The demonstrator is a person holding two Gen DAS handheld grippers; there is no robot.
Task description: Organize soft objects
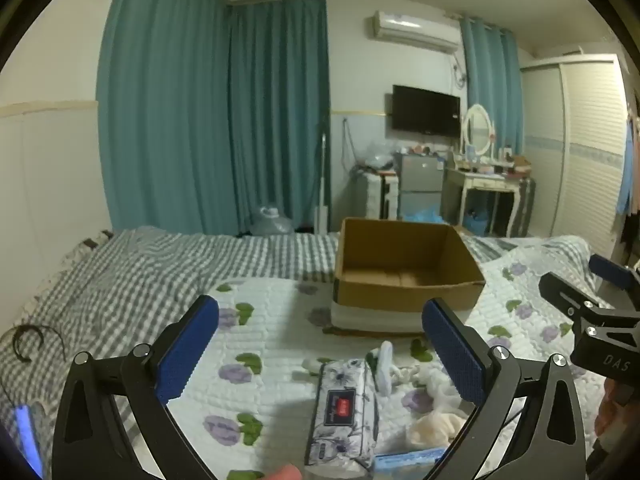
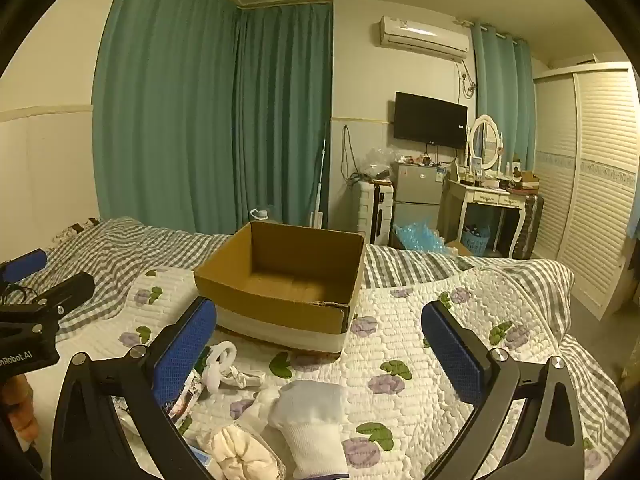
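Lying on quilt [image 2: 420, 344], near side of box [image 2: 280, 280]: tissue pack [image 1: 344, 408], white glove [image 2: 312, 420], cream cloth [image 2: 240, 452], white scraps. Box: open, empty. Left gripper [image 1: 320, 344]: jaws wide, holding nothing, above pack. Right gripper [image 2: 320, 344]: jaws wide, holding nothing, above glove. Risk: items overlap; a pinch may drag a neighbour or snag quilt; limp glove may slip out.
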